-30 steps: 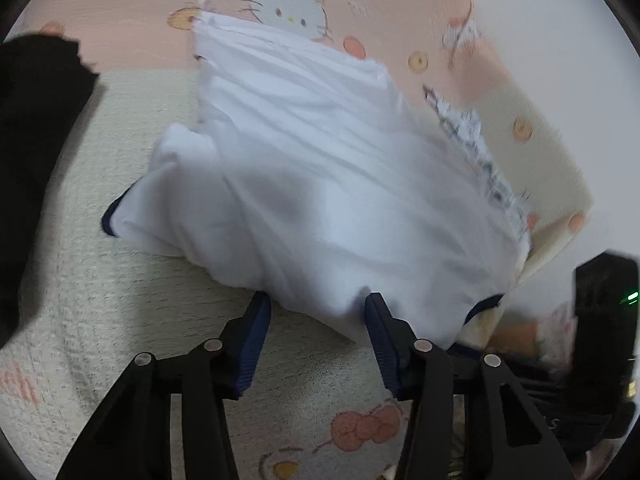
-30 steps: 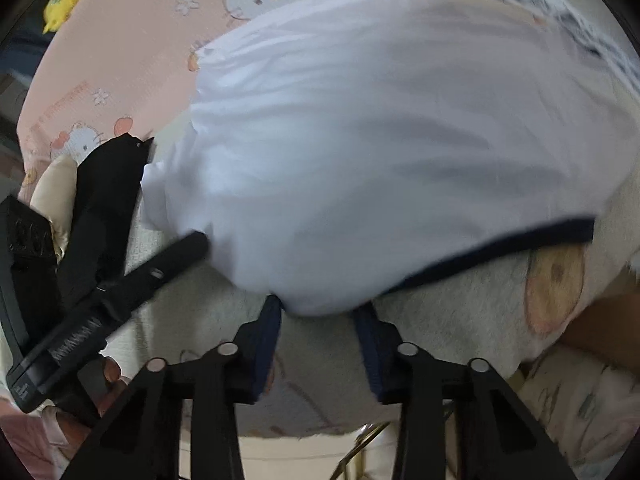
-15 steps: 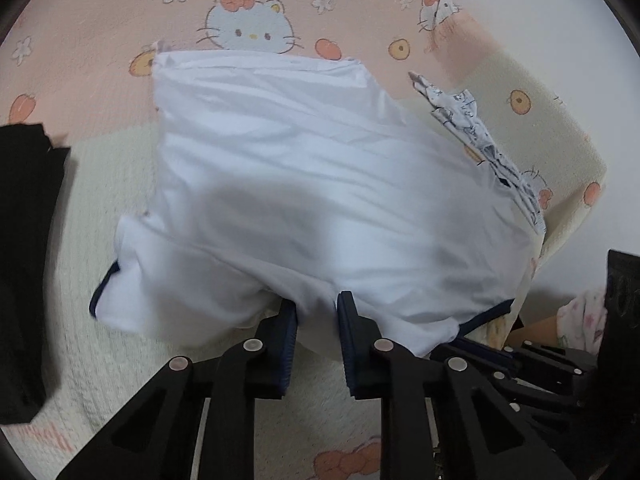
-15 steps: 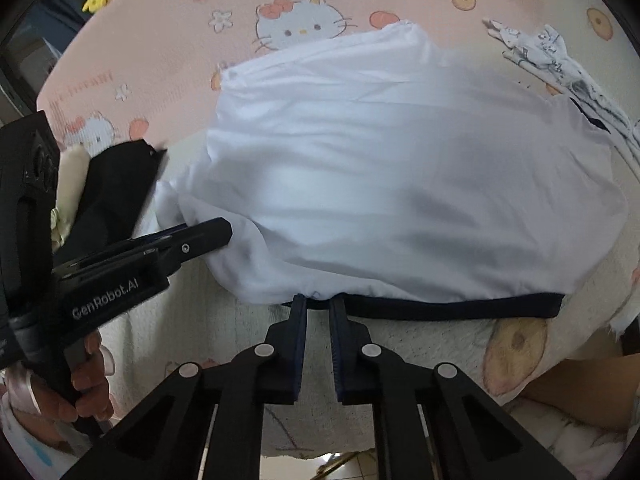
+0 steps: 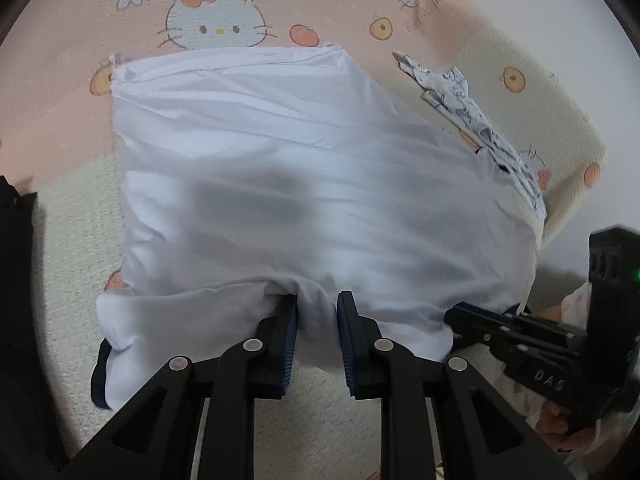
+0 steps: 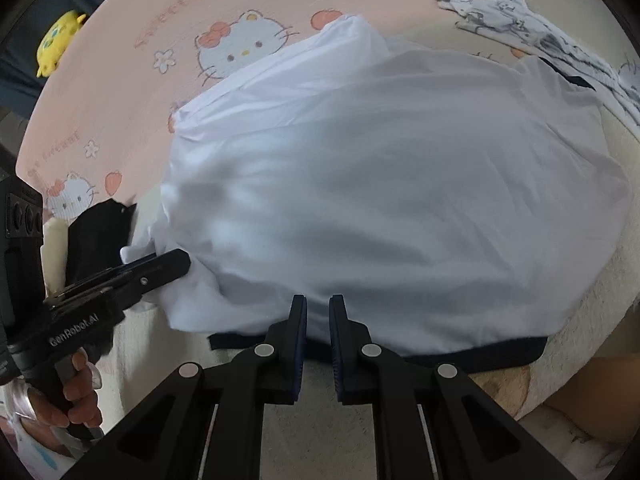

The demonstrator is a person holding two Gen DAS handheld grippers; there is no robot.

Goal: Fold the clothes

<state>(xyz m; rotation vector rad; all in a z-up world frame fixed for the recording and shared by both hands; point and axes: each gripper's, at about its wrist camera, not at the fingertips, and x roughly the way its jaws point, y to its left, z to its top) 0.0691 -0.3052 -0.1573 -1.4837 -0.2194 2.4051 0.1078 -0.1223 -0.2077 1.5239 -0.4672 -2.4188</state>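
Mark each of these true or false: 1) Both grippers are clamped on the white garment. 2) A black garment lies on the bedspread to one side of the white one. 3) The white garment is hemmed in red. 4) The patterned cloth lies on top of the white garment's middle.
1) True: the left gripper and the right gripper each pinch the near edge of the white garment.
2) True: the black garment lies on the bedspread.
3) False: its hem is dark navy.
4) False: the patterned cloth lies beyond its far edge.
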